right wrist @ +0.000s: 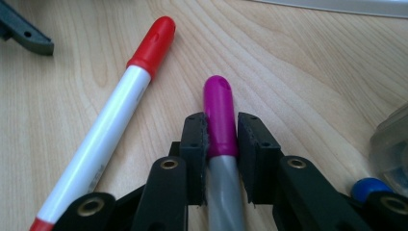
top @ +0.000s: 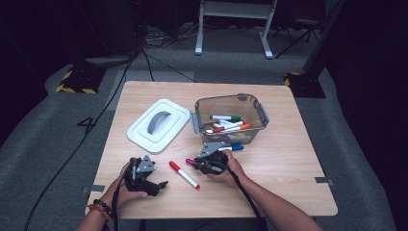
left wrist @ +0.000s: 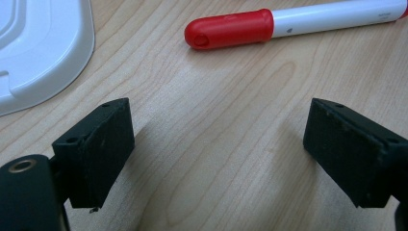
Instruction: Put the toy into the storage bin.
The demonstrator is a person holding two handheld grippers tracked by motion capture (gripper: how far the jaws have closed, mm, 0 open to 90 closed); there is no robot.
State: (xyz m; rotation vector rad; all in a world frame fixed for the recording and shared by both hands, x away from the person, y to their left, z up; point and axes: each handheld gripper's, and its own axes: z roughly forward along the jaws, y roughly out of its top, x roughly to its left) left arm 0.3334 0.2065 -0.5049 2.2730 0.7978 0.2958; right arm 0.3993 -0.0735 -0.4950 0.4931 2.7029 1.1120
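Right gripper view: right gripper point(right wrist: 221, 144) clamped on the purple-capped marker point(right wrist: 220, 115) lying on the table point(right wrist: 298, 72) beside the red-capped marker point(right wrist: 115, 115); best lifted straight up, level, toward the bin point(top: 231, 118); left gripper point(left wrist: 216, 149) wide open, empty

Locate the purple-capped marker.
The purple-capped marker lies clamped in the right gripper on the table, beside the red-capped marker, just before the clear bin.

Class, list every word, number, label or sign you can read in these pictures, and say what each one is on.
"4": black mark on the grey floor, left of the table.
Red-capped marker: small grey print on its white barrel, too blurred to read.
Nothing else legible.
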